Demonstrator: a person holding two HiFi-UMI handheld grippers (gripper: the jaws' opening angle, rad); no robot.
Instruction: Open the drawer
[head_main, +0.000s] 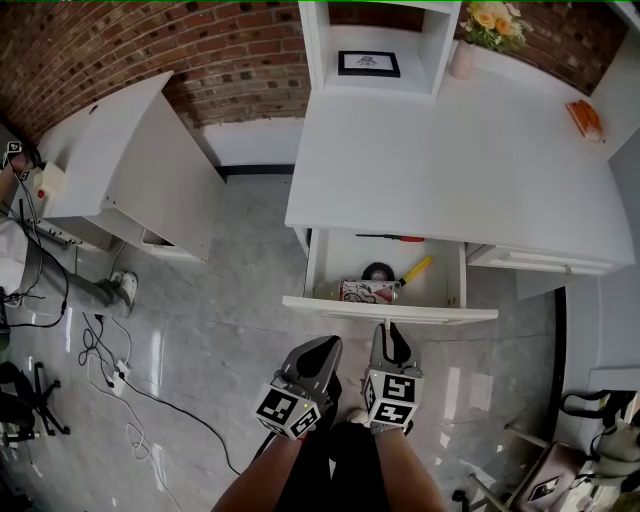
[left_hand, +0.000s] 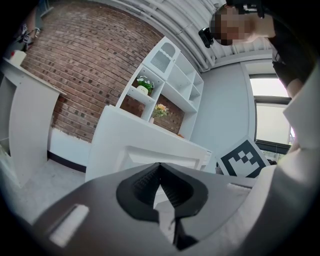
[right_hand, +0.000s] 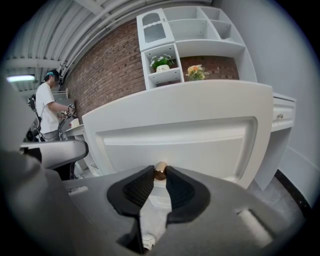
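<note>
The white drawer under the desk stands pulled out, and its inside shows a red-handled screwdriver, a yellow-handled tool and a patterned can. My right gripper reaches the drawer front from below. In the right gripper view its tips pinch the small brass knob on the front panel. My left gripper hangs beside it, a little short of the drawer, and in the left gripper view its tips meet with nothing between them.
The white desk top carries a shelf unit with a framed picture, a vase of flowers and an orange thing. A second drawer sits shut at right. Another white table and floor cables lie left; a person stands there.
</note>
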